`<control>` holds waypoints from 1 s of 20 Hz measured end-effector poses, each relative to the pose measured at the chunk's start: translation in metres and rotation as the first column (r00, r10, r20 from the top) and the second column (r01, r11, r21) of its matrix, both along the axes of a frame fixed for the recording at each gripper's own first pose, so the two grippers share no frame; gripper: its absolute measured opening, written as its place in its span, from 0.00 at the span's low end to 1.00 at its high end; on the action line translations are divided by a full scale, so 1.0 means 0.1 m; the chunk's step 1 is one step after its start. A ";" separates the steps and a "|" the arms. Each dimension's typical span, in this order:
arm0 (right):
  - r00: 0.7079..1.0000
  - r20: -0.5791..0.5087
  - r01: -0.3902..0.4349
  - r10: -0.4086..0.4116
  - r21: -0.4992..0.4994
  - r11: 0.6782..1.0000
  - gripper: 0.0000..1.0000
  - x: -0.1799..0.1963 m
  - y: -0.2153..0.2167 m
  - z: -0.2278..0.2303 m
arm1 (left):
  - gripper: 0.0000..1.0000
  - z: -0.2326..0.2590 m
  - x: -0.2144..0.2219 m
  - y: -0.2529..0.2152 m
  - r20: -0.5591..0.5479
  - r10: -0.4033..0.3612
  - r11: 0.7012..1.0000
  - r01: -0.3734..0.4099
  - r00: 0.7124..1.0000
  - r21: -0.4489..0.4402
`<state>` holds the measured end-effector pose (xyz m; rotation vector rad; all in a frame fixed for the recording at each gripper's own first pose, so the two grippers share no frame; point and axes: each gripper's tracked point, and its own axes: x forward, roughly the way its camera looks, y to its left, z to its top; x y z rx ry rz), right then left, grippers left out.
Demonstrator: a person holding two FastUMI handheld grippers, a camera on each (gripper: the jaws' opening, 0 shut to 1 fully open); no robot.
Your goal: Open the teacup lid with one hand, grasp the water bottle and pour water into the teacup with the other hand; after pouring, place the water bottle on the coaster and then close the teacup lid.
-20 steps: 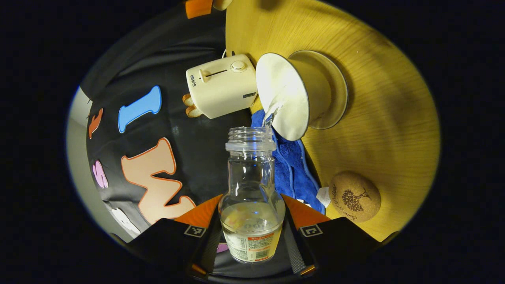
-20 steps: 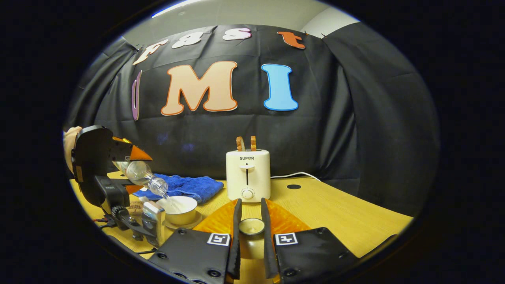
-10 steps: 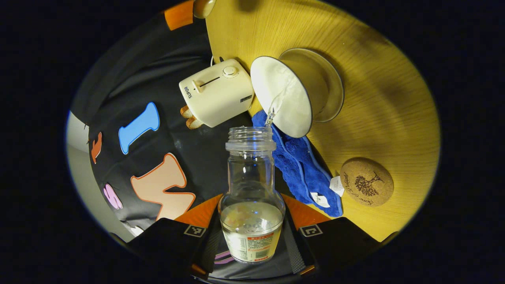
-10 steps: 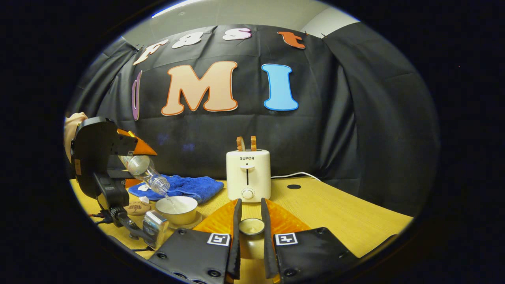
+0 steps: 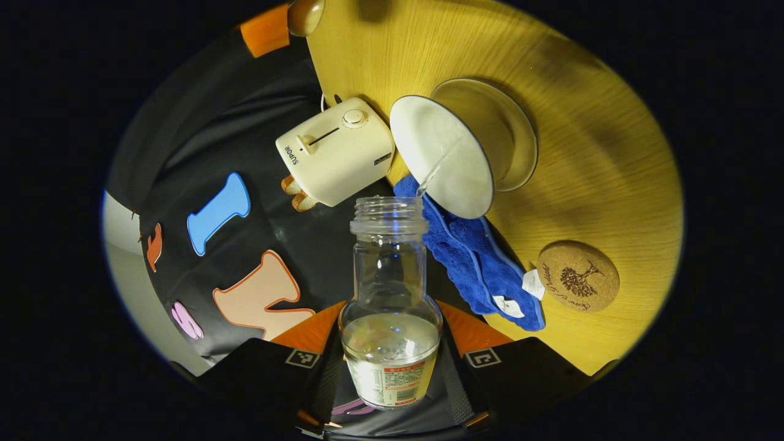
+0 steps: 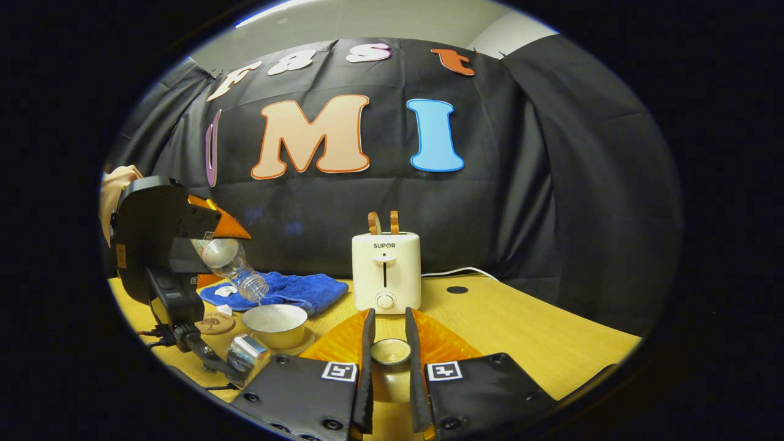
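Left gripper view puts the clear plastic water bottle (image 5: 391, 306) nearest, its lower body pinched between both fingers of the left gripper (image 5: 392, 361) at six o'clock, jaws closed tight on it with the open mouth pointing away toward twelve. A modest pool of water lies in the bottle against the base end, near the label, and a thin stream leaves the lip at one o'clock and falls into the pale round ceramic teacup (image 5: 442, 156), which stands uncovered on its matching saucer (image 5: 511, 138) on the yellow wooden table (image 5: 600, 184). To pour well, I judge the mouth should stay over the cup's middle and not its near rim, with the tilt eased slowly so the stream does not run down the neck onto the blue terry towel (image 5: 474, 269) lying just beneath at five o'clock of the cup. The round cork coaster (image 5: 579, 277) with a tree print waits bare at three o'clock, near the towel's corner; that is where the bottle belongs next. Farther off at eleven o'clock stands a cream toaster (image 5: 334, 150). In the right gripper view the right gripper (image 6: 387, 367) holds the small round teacup lid (image 6: 390, 352) between nearly closed fingers at six o'clock, both seeming to press its sides; the teacup (image 6: 274, 324) sits at nine o'clock under the tilted bottle (image 6: 236, 266), how full I cannot tell.
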<state>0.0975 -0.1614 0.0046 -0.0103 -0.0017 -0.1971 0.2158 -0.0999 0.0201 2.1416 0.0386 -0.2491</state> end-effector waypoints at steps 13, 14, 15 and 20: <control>1.000 0.000 0.000 0.000 0.000 1.000 0.27 0.00 0.00 0.00 | 0.71 -0.06 0.02 0.01 -0.022 0.002 0.999 -0.003 1.000 -0.044; 1.000 0.000 0.000 0.000 0.000 1.000 0.27 0.00 0.00 0.00 | 0.71 -0.07 0.01 0.01 -0.029 0.003 0.997 -0.006 1.000 -0.073; 1.000 0.000 0.000 0.000 0.000 1.000 0.27 0.00 0.00 0.00 | 0.70 -0.09 0.01 0.02 -0.040 0.007 0.994 -0.011 0.999 -0.113; 1.000 -0.001 0.008 -0.008 -0.001 1.000 0.27 0.00 -0.01 0.00 | 0.70 -0.22 -0.03 0.07 -0.102 0.009 0.923 -0.048 0.995 -0.383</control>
